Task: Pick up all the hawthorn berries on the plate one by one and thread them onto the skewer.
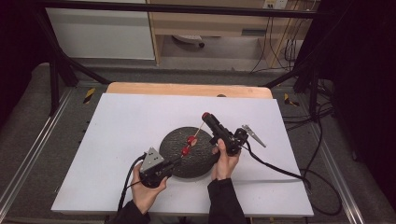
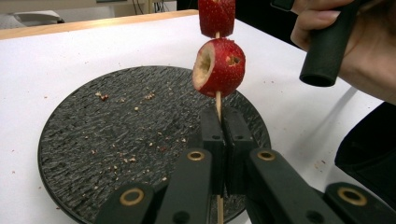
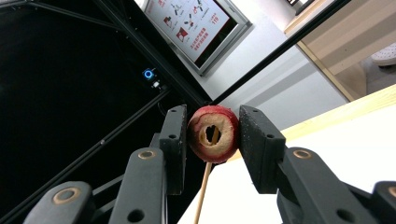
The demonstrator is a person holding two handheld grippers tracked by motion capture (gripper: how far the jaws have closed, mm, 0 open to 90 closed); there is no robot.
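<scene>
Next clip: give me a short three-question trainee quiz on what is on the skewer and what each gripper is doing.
1. True or false: the left gripper is shut on the bare lower end of the skewer.
2. What does the right gripper hold? A) a cored red fruit B) a knife C) the plate
3. How many red fruit pieces sit on the skewer between the two grippers in the high view?

Key:
1. True; its jaws pinch the stick above the dark plate.
2. A; the jaws clamp the cored fruit at the skewer's tip.
3. Two fruit pieces, above the plate.
</scene>
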